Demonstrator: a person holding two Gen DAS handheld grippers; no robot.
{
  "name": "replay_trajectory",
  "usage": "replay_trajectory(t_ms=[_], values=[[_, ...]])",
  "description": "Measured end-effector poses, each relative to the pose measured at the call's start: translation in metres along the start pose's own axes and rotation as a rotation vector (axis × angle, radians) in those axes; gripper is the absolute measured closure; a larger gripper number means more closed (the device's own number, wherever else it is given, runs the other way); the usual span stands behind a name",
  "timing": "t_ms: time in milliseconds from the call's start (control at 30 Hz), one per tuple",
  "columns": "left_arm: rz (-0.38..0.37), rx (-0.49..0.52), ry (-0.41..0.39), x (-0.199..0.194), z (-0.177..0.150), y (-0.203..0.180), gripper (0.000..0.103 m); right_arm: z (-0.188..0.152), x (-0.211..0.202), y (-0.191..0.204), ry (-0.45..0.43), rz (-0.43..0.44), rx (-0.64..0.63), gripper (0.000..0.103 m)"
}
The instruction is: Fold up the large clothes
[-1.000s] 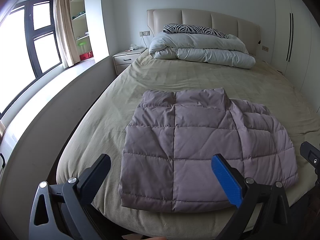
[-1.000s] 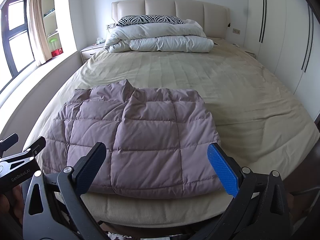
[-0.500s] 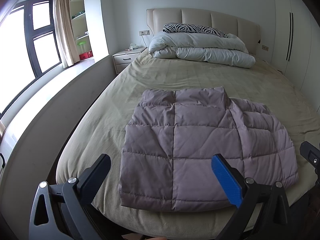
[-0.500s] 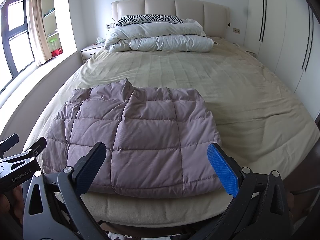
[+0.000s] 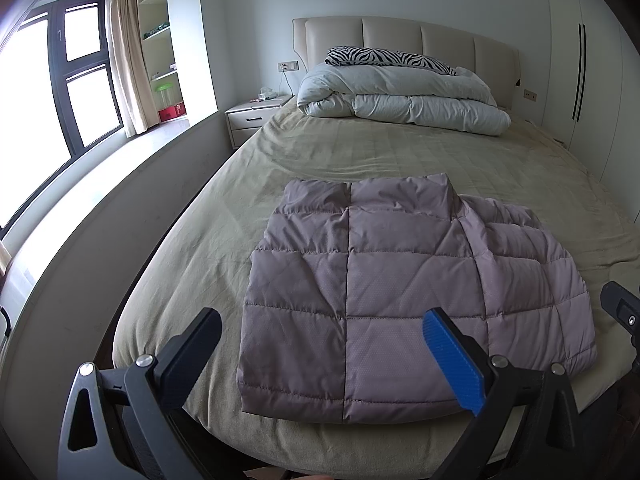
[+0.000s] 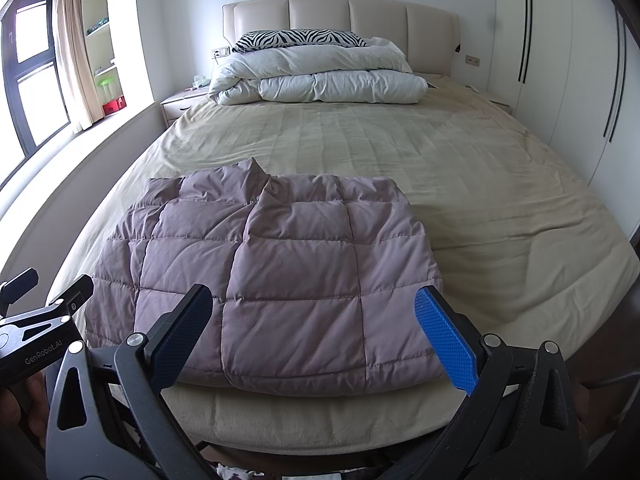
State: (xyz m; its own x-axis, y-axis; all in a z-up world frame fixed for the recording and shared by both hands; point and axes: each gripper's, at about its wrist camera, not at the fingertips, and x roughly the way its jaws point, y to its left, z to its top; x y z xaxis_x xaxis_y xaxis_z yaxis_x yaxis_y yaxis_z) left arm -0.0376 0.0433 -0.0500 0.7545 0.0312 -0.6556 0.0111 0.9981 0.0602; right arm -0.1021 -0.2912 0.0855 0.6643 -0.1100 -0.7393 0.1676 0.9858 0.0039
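Jacket [image 5: 400, 304] lies folded near the foot of the bed [image 5: 360, 152], collar toward the headboard; position and creases match the views of a second ago, so we log no change. Left hand-held gripper [image 5: 320, 344] hangs before the near hem, fingers spread, holding nothing; right hand-held gripper [image 6: 316, 332] likewise spread and empty, off the cloth. We judge a fold finished or paused; one more half-fold may remain; duvet [image 6: 320, 76] sits well apart.
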Motion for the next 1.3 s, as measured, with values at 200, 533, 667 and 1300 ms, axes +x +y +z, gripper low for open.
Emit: replay_trajectory(t_ms=[200,533,667,1300], values=[[0.001,0.001,0.000,-0.0004,0.0002,-0.0002,0.000,-0.0001,0.0000,0.0002,0.000,0.000,0.000,0.000],[0.001,0.001,0.001,-0.0008,0.0007,-0.0001,0.000,-0.0002,0.0001,0.0006,0.001,0.000,0.001,0.000],[0.000,0.001,0.001,-0.0004,0.0003,-0.0005,0.000,-0.0011,0.0008,0.0011,0.003,0.001,0.000,0.000],[0.000,0.001,0.003,-0.0011,0.0004,-0.0006,0.000,-0.0049,0.0032,0.0027,0.009,0.003,-0.003,0.000]])
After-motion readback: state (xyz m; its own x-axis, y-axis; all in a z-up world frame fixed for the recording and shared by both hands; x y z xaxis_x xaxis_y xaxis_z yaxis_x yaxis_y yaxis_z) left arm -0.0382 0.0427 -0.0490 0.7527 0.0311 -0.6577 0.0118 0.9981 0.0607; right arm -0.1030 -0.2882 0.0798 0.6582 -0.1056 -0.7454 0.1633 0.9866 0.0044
